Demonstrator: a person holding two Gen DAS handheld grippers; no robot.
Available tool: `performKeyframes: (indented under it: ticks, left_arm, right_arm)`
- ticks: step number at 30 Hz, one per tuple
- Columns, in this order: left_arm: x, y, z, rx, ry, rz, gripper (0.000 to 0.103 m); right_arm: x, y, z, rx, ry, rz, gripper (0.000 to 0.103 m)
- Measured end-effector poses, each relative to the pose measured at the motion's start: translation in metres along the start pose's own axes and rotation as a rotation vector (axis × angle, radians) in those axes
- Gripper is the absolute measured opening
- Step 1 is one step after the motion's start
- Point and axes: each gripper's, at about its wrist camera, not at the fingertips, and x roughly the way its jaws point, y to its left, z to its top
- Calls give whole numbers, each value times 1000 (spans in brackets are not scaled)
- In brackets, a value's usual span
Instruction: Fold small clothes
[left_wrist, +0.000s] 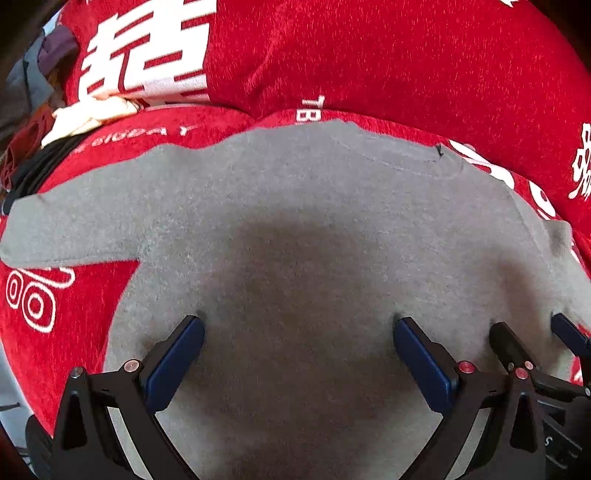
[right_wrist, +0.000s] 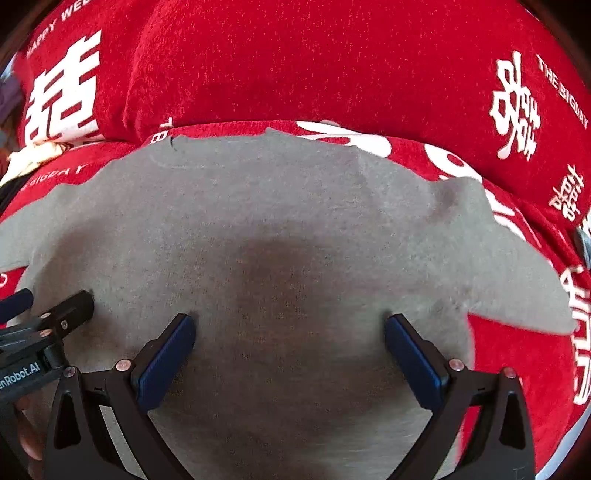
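Hovering spread wide over flat grey knit top (left_wrist: 295, 229), left gripper (left_wrist: 299, 332) and right gripper (right_wrist: 290, 330), grasping nothing. Smoothing done, probably. Next: pinching a hem edge just ahead of fingertips, folding over.

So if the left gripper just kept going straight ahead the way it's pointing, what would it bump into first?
Most likely the grey garment. The left gripper, jaws wide open, points down at it, fingertips apparently already at the cloth, though depth is hard to judge.
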Motion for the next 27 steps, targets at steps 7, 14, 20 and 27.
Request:
performKeyframes:
  ticks: [7, 14, 20, 27]
  left_arm:
    - [-7, -52, 14, 56, 31, -58, 103]
    - [-2, -131, 20, 155, 67, -90, 103]
    - [1, -181, 32, 200, 67, -118, 103]
    - [18, -233, 42, 244, 84, -118, 103]
  right_arm:
    - [8, -106, -6, 260, -28, -77, 103]
    - [49, -179, -6, 320, 67, 73, 102]
    - [33, -288, -57, 527, 35, -132, 102]
    - [19, -403, -127, 827, 39, -162, 102]
